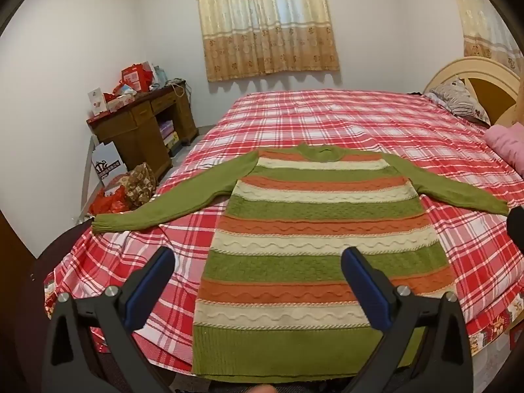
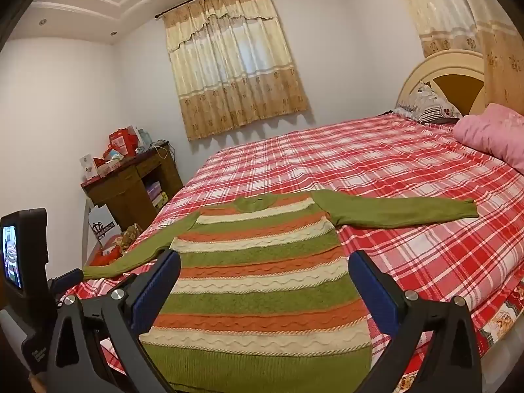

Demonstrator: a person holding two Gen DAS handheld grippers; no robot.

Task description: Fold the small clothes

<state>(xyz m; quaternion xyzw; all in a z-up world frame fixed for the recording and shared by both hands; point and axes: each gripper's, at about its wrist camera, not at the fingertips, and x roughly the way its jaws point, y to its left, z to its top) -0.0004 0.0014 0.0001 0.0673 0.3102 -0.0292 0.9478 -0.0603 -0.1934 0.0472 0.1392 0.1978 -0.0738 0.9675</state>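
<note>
Now the striped sweater (image 1: pixel 314 249) is lying flat on the plaid bedspread (image 1: pixel 376 121), sleeves spread, hem hanging at the near edge. Left gripper (image 1: pixel 258 262) and right gripper (image 2: pixel 263 271) are hovering wide open, holding nothing. Risk: thick knit bunching or sliding off. Right view is showing the right cuff (image 2: pixel 466 208); left view is hiding it

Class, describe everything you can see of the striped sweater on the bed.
The sweater is a knitted pullover with green, orange and cream bands, wavy cable patterns, plain green sleeves, a green round collar and ribbed green hem. It lies flat and unfolded on the red plaid bedspread, collar away from the cameras, both sleeves spread sideways. Only the bedspread touches it.
</note>
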